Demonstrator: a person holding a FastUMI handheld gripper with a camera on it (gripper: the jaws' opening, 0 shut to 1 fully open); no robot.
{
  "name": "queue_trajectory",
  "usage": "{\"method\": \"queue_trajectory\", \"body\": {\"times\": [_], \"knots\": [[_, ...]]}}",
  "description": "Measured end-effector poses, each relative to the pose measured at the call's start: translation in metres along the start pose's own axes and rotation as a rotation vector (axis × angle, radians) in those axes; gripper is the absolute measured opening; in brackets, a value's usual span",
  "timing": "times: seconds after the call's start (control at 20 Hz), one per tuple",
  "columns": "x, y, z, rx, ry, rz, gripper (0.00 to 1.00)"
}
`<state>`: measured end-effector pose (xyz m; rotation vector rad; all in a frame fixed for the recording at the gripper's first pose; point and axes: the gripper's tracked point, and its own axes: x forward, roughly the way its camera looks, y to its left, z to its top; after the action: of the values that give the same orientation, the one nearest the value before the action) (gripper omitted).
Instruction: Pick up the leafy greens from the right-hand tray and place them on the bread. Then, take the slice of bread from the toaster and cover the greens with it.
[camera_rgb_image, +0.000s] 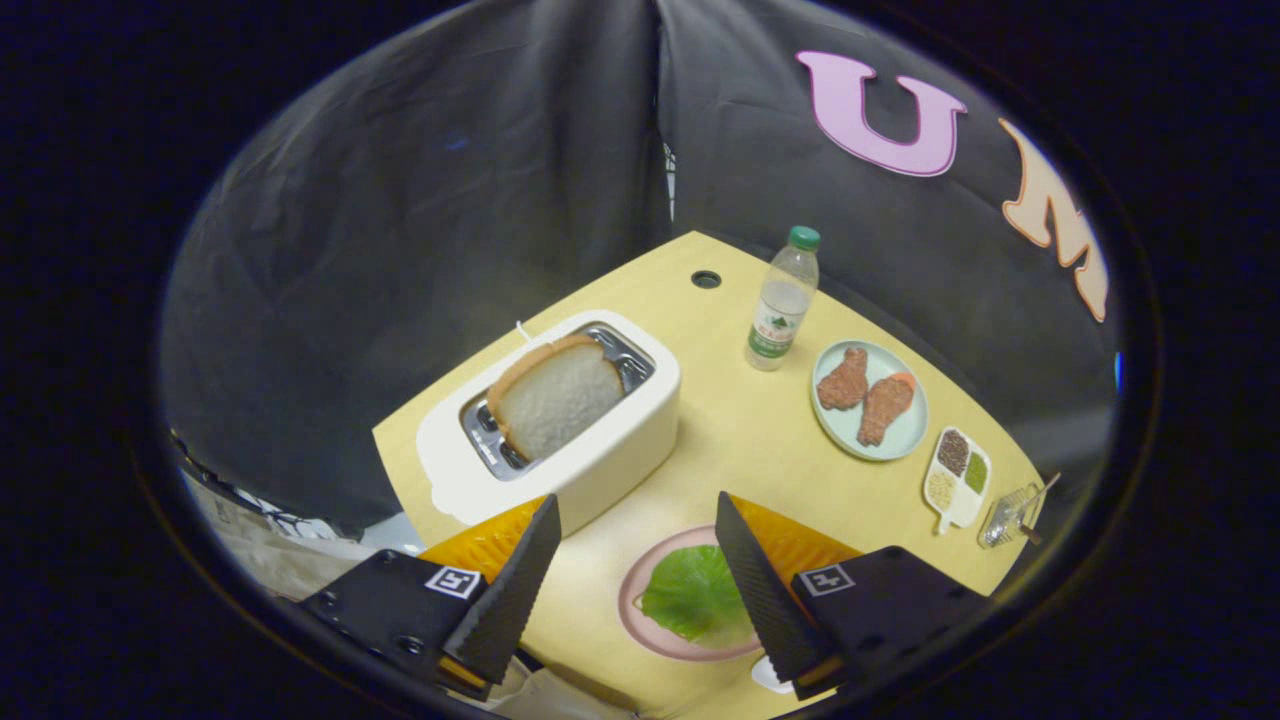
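Your gripper (637, 515) hangs above the pale yellow tabletop (735, 430) with its jaws spread wide, pinching nothing. The green leafy lettuce (692, 593) lies on the round pink plate (633, 600) down between your fingers — any bread under it is hidden. At about 11 o'clock from the plate stands the cream white toaster (575, 445), with the slice of white bread (555, 397) poking out of its slot. Off toward 2 o'clock there's a clear plastic water bottle with a green cap (783, 300) and a light blue plate of brown meat pieces (868, 400).
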<state>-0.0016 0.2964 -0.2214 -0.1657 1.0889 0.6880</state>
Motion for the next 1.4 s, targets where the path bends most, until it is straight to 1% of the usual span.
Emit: {"method": "queue_trajectory", "body": {"times": [0.25, 0.55, 0.75, 0.85, 1.05, 1.25, 1.4], "knots": [[0.009, 0.027, 0.032, -0.009, -0.014, 0.052, 0.98], [0.033, 0.06, 0.064, 0.029, -0.022, 0.108, 0.97], [0.058, 0.05, 0.064, 0.012, 0.006, 0.03, 0.97], [0.069, 0.049, 0.058, 0.02, 0.035, 0.009, 0.97], [0.079, 0.048, 0.048, 0.011, 0.078, -0.008, 0.75], [0.077, 0.052, 0.037, 0.03, 0.104, 0.008, 0.53], [0.079, 0.05, 0.035, 0.044, 0.097, 0.016, 0.37]]}}
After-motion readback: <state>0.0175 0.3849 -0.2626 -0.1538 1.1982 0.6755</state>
